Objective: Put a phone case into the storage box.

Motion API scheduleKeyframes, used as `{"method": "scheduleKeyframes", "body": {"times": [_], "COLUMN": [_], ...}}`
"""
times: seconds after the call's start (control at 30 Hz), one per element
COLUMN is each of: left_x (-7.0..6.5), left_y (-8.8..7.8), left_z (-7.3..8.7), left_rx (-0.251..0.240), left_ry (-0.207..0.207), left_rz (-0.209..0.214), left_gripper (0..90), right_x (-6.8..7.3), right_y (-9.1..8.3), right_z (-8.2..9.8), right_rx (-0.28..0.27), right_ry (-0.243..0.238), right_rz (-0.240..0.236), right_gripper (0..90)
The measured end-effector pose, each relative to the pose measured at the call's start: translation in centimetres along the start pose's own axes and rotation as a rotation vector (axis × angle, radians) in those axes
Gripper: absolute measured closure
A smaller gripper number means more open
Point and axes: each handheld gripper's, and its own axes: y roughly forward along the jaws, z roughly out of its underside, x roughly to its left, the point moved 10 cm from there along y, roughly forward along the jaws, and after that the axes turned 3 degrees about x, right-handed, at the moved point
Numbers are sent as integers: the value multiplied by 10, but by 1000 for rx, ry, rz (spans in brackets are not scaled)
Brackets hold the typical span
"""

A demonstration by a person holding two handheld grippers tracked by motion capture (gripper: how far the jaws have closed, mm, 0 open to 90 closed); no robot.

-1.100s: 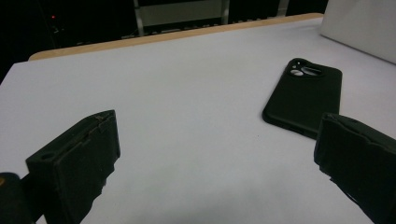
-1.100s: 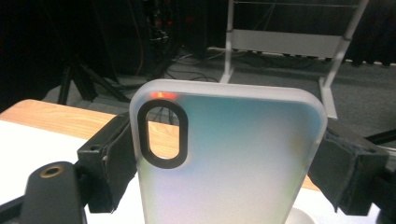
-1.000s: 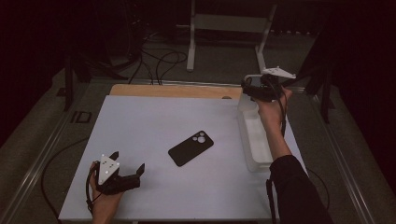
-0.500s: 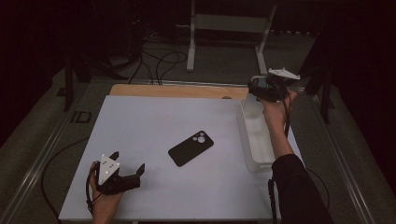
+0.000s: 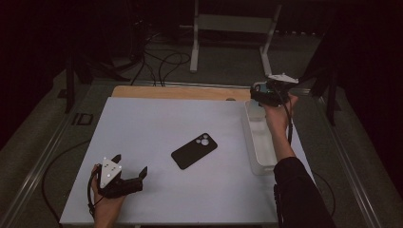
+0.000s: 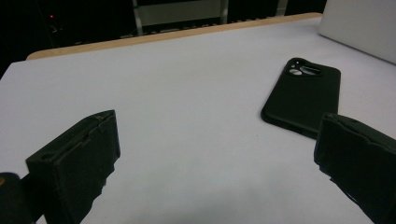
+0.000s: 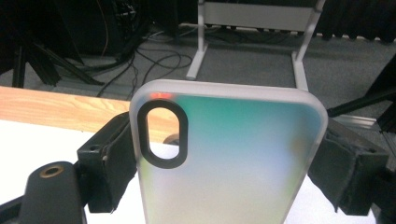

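Count: two phone cases, one bin, two grippers. My right gripper (image 5: 259,92) is up above the far end of the clear bin (image 5: 260,142), at the table's far right corner, jaws clamped on the two long edges of a translucent phone case (image 7: 229,154); the case stands upright between the pads, its oval camera cutout at upper left in the right gripper view, greenish tint across the back. My left gripper (image 5: 128,167) sits on the white table top (image 5: 157,123) at the near left, jaws spread wide with nothing between them; in the left gripper view just bare white surface lies between the pads. The black phone case (image 5: 194,150) lies flat near the table's middle, camera cutout toward the far right, well apart from both grippers and from the bin. The bin runs along the right edge, long side parallel to it; contents hard to tell from the high view. A wooden strip (image 5: 180,92) borders the far edge. Open room: whole left half and far middle of the top are bare. Off the far edge: cables on the floor (image 5: 161,61) and a white stand (image 5: 233,28).
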Motion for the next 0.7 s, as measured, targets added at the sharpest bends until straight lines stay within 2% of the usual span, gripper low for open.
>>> {"method": "scheduleKeyframes", "body": {"times": [0.1, 0.37, 0.7], "left_x": [0, 0, 0], "left_y": [0, 0, -1], "left_z": [0, 0, 0], "left_rx": [0, -2, -5], "left_ry": [0, 0, 0], "left_rz": [0, 1, 1], "left_gripper": [9, 9, 9], "right_x": [0, 1, 3], "right_y": [5, 16, 25], "right_z": [6, 15, 25], "right_rx": [17, 55, 99], "right_ry": [3, -39, -38], "right_rz": [4, 29, 28], "right_gripper": [163, 163, 163]}}
